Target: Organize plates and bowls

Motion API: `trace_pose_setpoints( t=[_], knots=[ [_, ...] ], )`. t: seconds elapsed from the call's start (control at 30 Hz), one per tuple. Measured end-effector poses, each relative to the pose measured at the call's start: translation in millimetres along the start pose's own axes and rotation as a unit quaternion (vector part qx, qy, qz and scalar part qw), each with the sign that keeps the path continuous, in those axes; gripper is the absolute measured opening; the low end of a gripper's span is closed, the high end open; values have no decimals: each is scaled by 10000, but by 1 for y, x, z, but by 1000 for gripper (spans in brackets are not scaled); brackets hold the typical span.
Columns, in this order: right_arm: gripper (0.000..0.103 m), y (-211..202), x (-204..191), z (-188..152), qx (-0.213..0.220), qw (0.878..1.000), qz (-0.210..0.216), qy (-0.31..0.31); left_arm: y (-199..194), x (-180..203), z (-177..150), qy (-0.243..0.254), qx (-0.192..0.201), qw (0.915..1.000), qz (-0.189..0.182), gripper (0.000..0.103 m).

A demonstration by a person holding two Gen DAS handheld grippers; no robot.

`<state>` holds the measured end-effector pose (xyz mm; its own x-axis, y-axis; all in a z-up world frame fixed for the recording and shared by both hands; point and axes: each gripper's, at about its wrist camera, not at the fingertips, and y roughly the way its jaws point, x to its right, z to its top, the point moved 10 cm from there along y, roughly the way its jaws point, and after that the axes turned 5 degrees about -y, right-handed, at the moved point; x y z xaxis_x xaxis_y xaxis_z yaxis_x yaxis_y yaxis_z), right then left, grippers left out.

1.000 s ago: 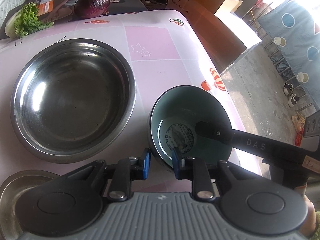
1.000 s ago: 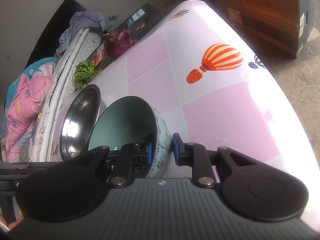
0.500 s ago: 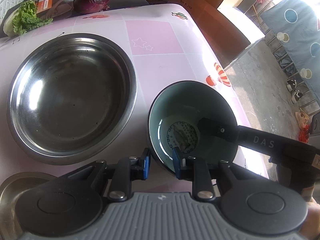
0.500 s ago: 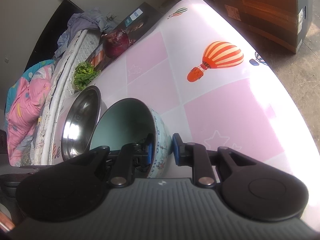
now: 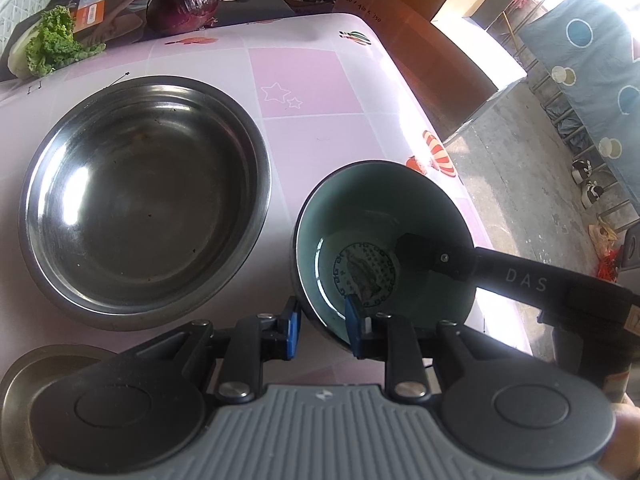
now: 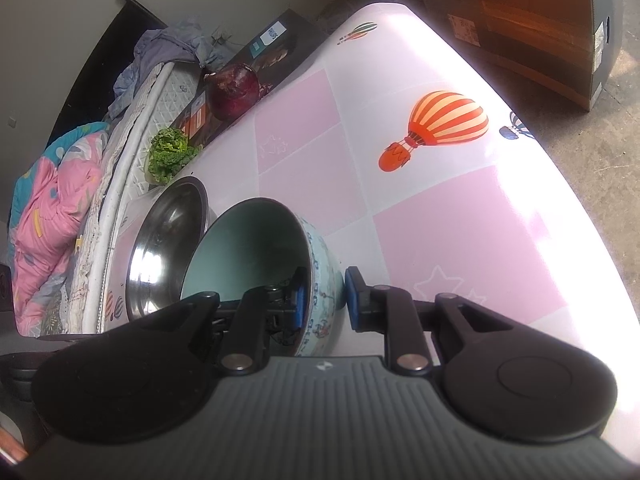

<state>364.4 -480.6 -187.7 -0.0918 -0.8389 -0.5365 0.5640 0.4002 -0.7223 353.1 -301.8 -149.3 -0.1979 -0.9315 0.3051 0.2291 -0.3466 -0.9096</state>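
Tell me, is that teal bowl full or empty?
Empty. The teal bowl shows its bare inside and the round pattern on its bottom in the left wrist view; only one finger of each gripper reaches inside it.

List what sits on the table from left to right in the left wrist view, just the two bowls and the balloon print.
Steel bowl → ceramic bowl → orange striped balloon print.

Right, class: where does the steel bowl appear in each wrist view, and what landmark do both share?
Left wrist: steel bowl fills the left half, seen from above.
Right wrist: lower left, edge-on behind the teal bowl.
Shared landmark: the red onion, on the far side of the table.
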Motion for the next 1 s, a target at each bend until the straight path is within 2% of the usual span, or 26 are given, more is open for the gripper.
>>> trace_pose_setpoints(
  t=[0.5,1.0],
  knots=[
    [19,-23,-12,14,202,9998,4,-93,-23,4,7,-59,171,9997,-160,25],
    [19,-35,-48,29,324,9991,143,-246,-65,-8,19,-227,516,9982,-225,25]
  ],
)
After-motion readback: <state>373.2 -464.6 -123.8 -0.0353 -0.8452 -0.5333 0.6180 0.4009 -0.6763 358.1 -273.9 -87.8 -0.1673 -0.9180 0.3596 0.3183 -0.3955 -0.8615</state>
